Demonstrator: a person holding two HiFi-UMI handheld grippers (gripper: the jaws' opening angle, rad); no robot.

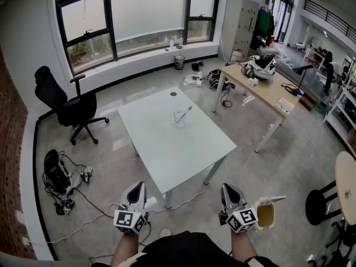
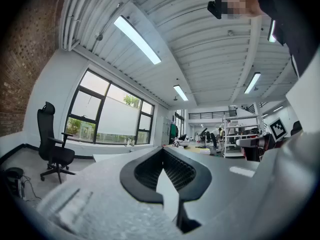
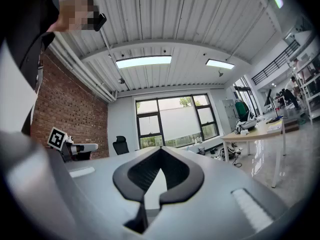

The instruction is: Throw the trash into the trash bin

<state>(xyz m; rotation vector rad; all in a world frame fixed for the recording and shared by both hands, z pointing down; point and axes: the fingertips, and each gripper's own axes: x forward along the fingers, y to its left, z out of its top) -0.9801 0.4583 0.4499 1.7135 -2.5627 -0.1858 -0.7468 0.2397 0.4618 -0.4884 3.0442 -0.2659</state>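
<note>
I hold two grippers, one in each hand, both low at the near edge of the head view and pointing level toward the room. My left gripper [image 1: 136,187] has its two fingers pressed together, tips meeting with nothing between them, and my right gripper [image 1: 228,189] is the same: two fingers closed tip to tip on nothing (each gripper's own view shows only the small diamond-shaped hollow behind the touching tips). There is one piece of trash [image 1: 181,117], a crumpled clear thing with a thin stick poking out of it. It lies near the middle of the one white table [image 1: 194,154], well apart from both of my grippers. One small dark round spot [image 1: 173,94] sits toward the table's far edge. The one trash bin [image 1: 266,214], yellowish with its lid flipped open, stands on the floor just beside my right gripper on its outer side, away from the table. Around the table I count one black office chair [image 1: 67,104] to the left, one wooden desk [image 1: 267,88] to the far right with clutter on it, and one black stool [image 1: 318,203] at the right edge. One tangle of cables [image 1: 61,179] lies on the floor by the left wall.
</note>
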